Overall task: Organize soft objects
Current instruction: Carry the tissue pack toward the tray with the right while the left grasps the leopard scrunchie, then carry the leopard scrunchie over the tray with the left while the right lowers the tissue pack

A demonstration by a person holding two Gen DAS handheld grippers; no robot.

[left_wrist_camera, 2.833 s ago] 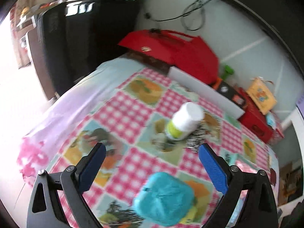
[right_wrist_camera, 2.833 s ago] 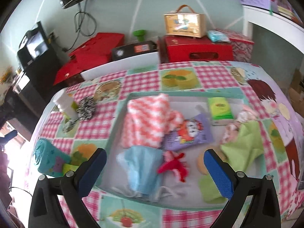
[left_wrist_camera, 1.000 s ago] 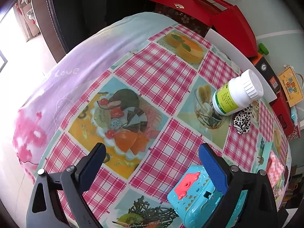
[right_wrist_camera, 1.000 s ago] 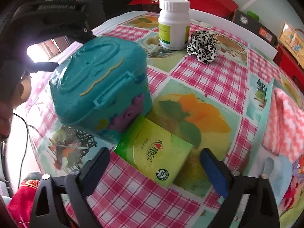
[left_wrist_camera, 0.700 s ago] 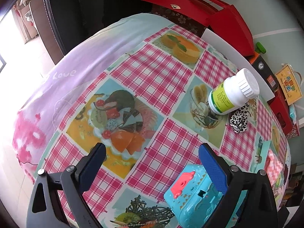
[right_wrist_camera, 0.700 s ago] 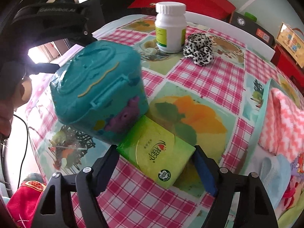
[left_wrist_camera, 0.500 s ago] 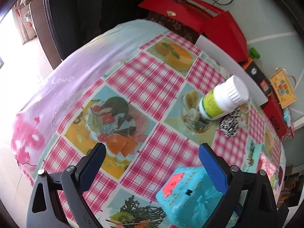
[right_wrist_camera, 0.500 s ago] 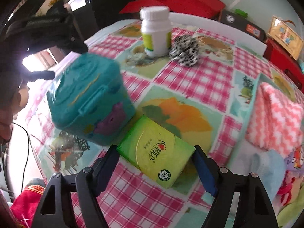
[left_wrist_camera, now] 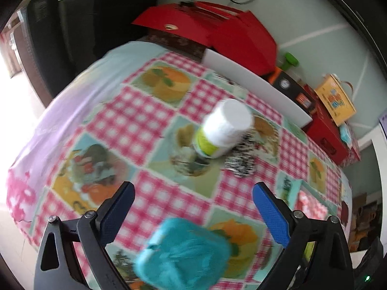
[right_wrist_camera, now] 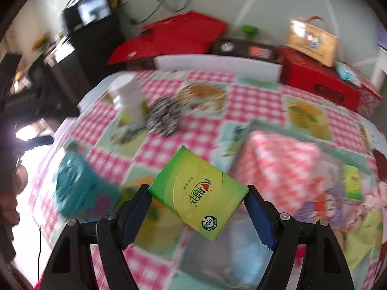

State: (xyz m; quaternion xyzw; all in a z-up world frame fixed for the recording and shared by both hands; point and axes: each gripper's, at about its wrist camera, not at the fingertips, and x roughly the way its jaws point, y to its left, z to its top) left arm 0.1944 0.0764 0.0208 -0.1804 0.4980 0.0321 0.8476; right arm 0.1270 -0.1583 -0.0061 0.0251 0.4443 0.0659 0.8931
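My right gripper [right_wrist_camera: 197, 194] is shut on a green tissue pack [right_wrist_camera: 197, 194], which hangs tilted above the checked tablecloth [right_wrist_camera: 254, 101]. To its right lies a shallow tray [right_wrist_camera: 271, 125] with a pink checked cloth [right_wrist_camera: 278, 166], another green pack [right_wrist_camera: 352, 181] and other soft items, all blurred. My left gripper [left_wrist_camera: 192, 199] stands open with nothing between its blue pads. Below it sits a teal toy case [left_wrist_camera: 182, 253]. A black-and-white spotted soft ball [left_wrist_camera: 241, 164] lies beside a white bottle [left_wrist_camera: 221, 130] further back; the ball [right_wrist_camera: 164, 117] also shows in the right wrist view.
Red boxes [left_wrist_camera: 217, 31] and a white board [left_wrist_camera: 256, 77] line the table's far edge by the wall. A yellow carry box [left_wrist_camera: 336, 99] sits on a red case at the right. Dark furniture [left_wrist_camera: 60, 36] stands to the left. The left gripper's dark body [right_wrist_camera: 36, 111] appears at the left.
My right gripper closed on the green tissue pack and lifted it off the cloth, swinging toward the tray. My left gripper rose and pulled back from the teal case.
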